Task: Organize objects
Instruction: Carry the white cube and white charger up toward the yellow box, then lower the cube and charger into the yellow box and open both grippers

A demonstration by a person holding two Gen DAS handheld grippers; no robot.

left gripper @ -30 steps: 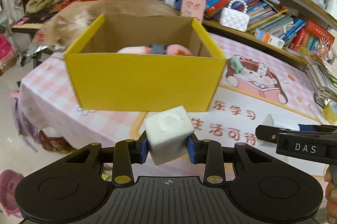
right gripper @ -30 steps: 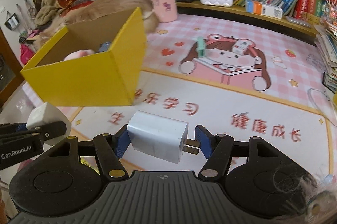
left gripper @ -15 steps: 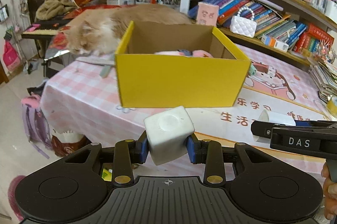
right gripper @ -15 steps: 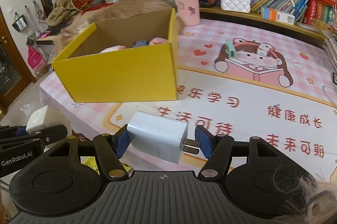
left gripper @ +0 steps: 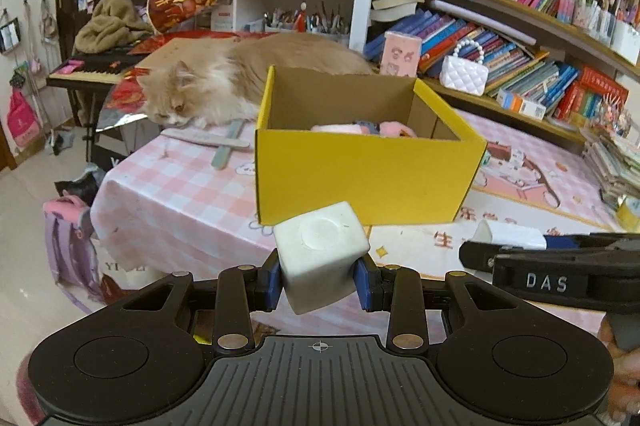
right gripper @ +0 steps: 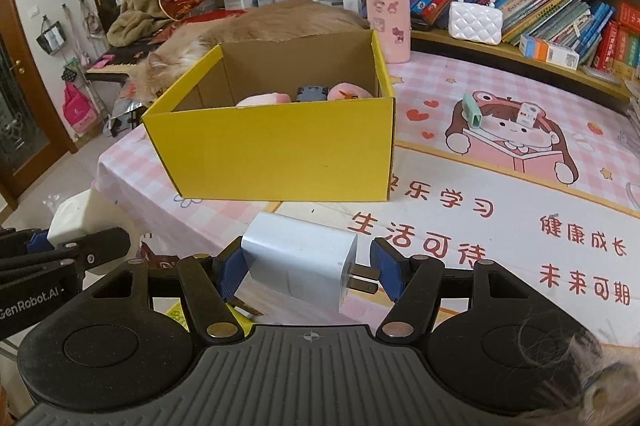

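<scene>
My left gripper [left gripper: 319, 284] is shut on a white cube [left gripper: 321, 255], held in the air before the table's near edge. My right gripper [right gripper: 306, 272] is shut on a white plug charger [right gripper: 298, 261], its prongs against the right pad. An open yellow cardboard box [right gripper: 280, 154] stands on the table ahead of both; pink soft things and a small grey object [right gripper: 312, 92] lie in it. In the left wrist view the box [left gripper: 360, 174] is beyond the cube, and the right gripper with its charger [left gripper: 508, 235] shows at the right. The left gripper's cube [right gripper: 86, 216] shows at the right wrist view's left edge.
An orange cat [left gripper: 224, 82] lies on the table behind the box. A pink cup [right gripper: 388, 22], a mint clip [right gripper: 471, 111] and a small cube [right gripper: 528, 114] stand on the pink tablecloth [right gripper: 500, 210]. Bookshelves [right gripper: 540, 6] line the back; floor and bags [left gripper: 64, 246] lie left.
Both grippers have drawn back from the yellow box, which now looks smaller and farther. More of the table's edge, the floor and the cat has come into view. Both grips are unchanged.
</scene>
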